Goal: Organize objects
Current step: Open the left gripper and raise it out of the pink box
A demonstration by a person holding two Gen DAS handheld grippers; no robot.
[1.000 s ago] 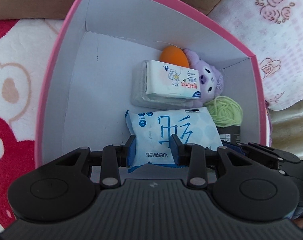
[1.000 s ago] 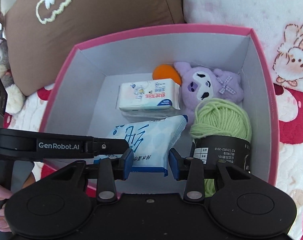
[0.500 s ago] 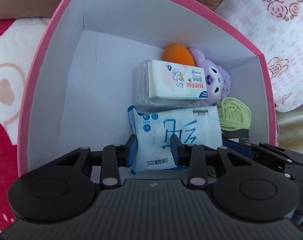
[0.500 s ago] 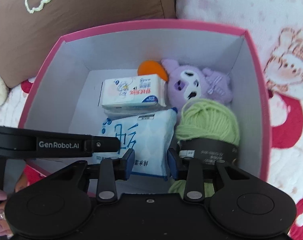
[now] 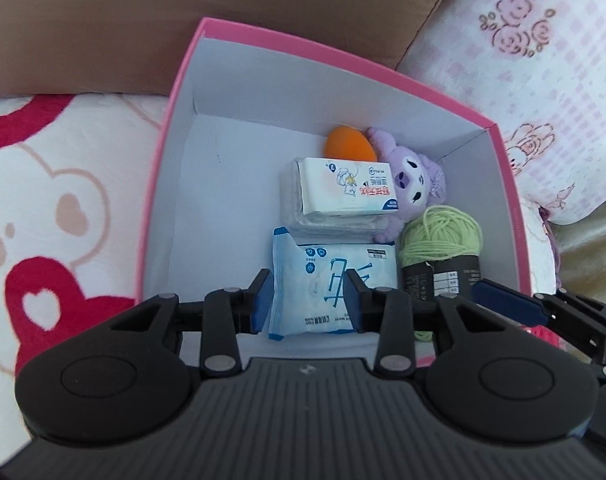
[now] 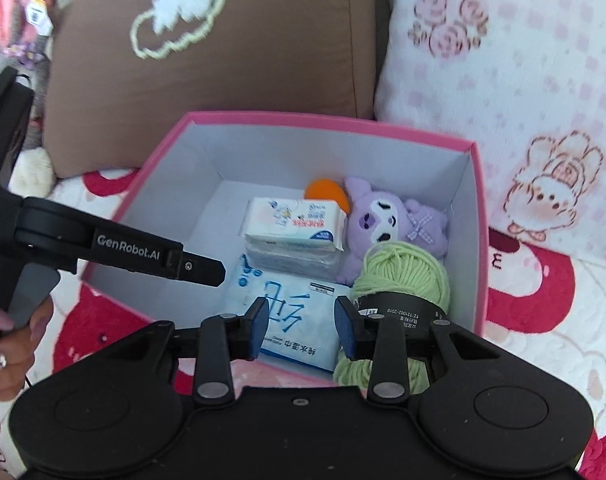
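Note:
A pink box (image 5: 303, 92) with white walls sits on the bed. In it lie a blue wipes pack (image 5: 331, 280), a white tissue pack (image 5: 343, 188) stacked on a clear-wrapped one, an orange egg shape (image 5: 347, 144), a purple plush (image 5: 411, 176) and green yarn (image 5: 439, 236). My left gripper (image 5: 307, 306) hovers above the wipes pack; its jaws are opening and touch nothing. My right gripper (image 6: 301, 330) hangs over the box's near edge, above the same pack (image 6: 299, 304), jaws narrowly apart and empty. The left gripper's finger (image 6: 199, 270) reaches in from the left.
A brown cushion (image 6: 223, 60) and a pink floral pillow (image 6: 503, 60) stand behind the box. A white blanket with red bears (image 5: 63, 200) surrounds it. A grey plush rabbit (image 6: 19, 20) is at far left. A person's hand (image 6: 11, 340) holds the left gripper.
Both grippers have lifted up and back from the box, which now looks smaller. The wipes pack stays lying in the box. The left jaws stand slightly wider.

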